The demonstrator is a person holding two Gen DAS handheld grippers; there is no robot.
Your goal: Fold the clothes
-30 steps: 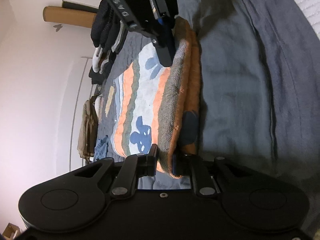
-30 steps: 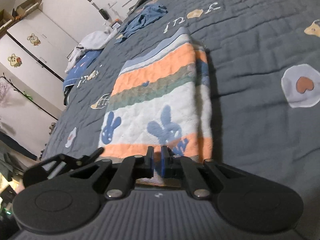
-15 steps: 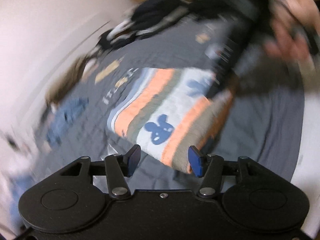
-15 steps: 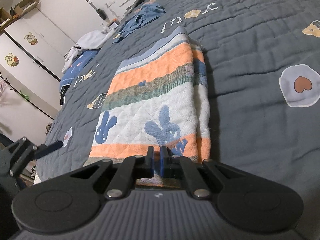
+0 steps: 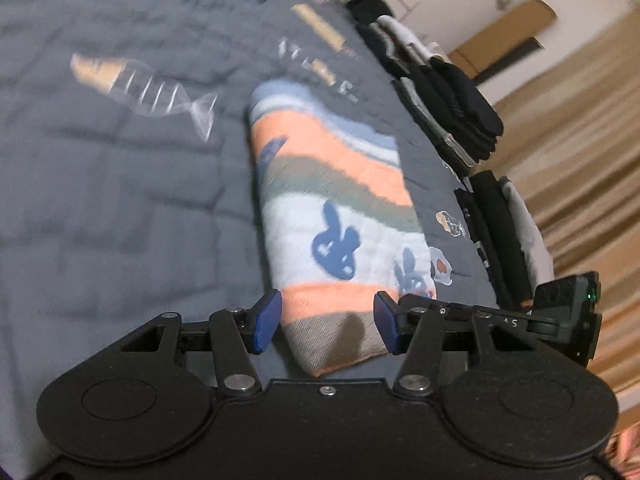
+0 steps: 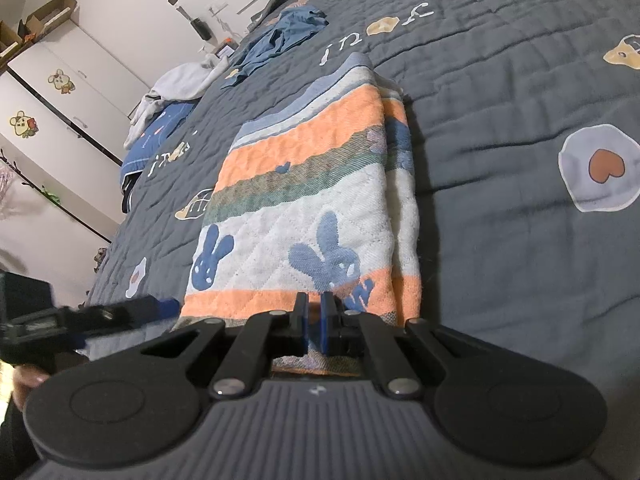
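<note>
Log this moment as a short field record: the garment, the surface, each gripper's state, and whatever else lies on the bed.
garment: striped bunny-print cloth, folded in layers, lying flat
surface: dark grey quilted bedspread with printed motifs
left gripper: jaws open, straddling the near end of the cloth, not clamping it
right gripper: jaws nearly closed at the cloth's near edge; whether fabric is pinched cannot be told
other items: crumpled blue garment, white garment, stack of dark folded clothes
image quality: left wrist view is motion-blurred

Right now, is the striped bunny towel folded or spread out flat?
Folded. The striped bunny towel lies on the bed quilt in stacked layers, visible along its right edge and at the rounded fold nearest the left gripper.
</note>
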